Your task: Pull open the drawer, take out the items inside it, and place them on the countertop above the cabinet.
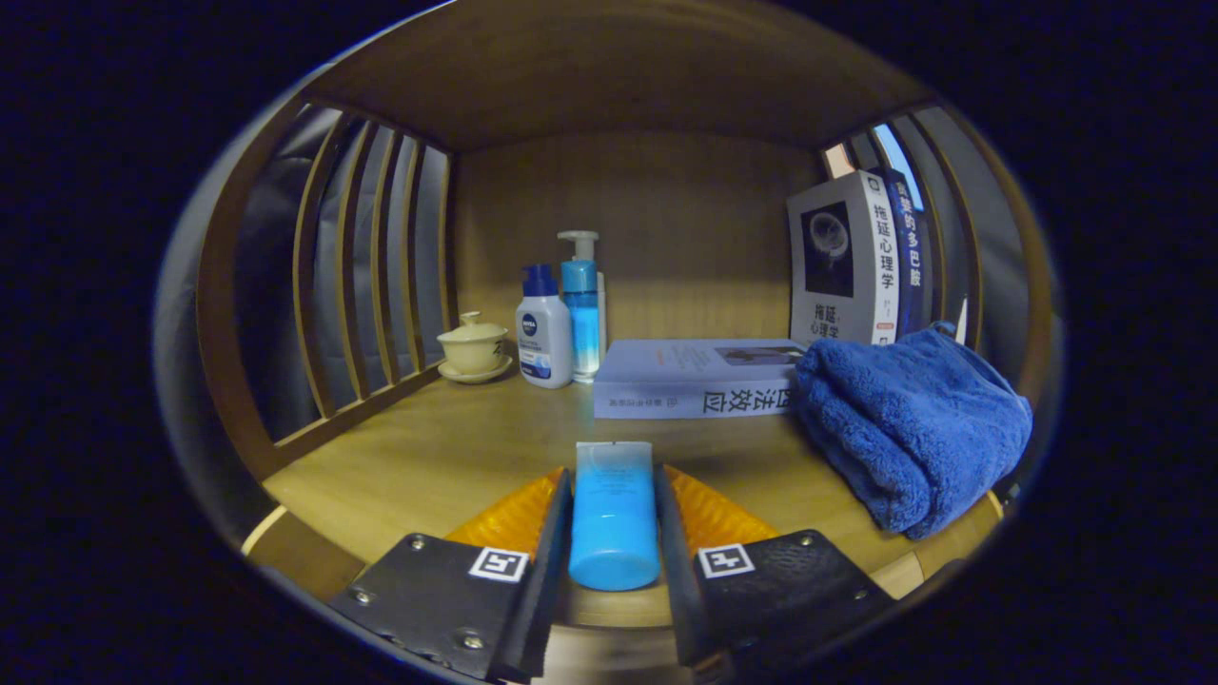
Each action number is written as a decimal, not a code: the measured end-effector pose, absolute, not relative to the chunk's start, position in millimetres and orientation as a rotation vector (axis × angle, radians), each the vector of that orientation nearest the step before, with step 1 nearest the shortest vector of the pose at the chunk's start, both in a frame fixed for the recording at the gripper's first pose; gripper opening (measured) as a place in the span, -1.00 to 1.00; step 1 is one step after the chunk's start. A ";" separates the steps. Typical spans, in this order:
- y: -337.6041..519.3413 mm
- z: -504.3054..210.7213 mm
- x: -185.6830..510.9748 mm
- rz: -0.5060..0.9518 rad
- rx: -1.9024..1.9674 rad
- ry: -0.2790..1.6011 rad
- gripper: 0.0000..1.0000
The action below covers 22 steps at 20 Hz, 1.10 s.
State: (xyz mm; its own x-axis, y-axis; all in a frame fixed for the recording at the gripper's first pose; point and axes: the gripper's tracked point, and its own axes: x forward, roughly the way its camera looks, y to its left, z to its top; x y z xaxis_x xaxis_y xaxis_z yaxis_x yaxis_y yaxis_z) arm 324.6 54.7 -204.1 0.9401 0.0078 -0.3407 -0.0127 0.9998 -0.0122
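Firmly, the hand-held gripper (614, 495) clamps a smooth blue tube (614, 514).

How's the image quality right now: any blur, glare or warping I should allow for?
Gripper view: fisheye warp bows the slats and shelf edges; light is dim and warm, brightest on the shelf ahead of the fingers; no strong glare; the tube clamped in the gripper, flat book and towel are sharp, only the fingers' nearest parts look soft.
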 end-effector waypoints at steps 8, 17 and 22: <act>51.5 -147.1 321.9 -0.006 -0.051 0.145 0.35; 58.7 -102.9 311.1 -0.006 -0.091 -0.015 0.38; 53.4 -56.2 297.6 -0.019 -0.033 -0.076 0.33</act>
State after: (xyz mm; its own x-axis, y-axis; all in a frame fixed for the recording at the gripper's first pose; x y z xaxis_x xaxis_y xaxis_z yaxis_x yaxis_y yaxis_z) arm 297.6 53.4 -56.2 0.9969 -0.0179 0.0765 0.0204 0.9993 -0.0323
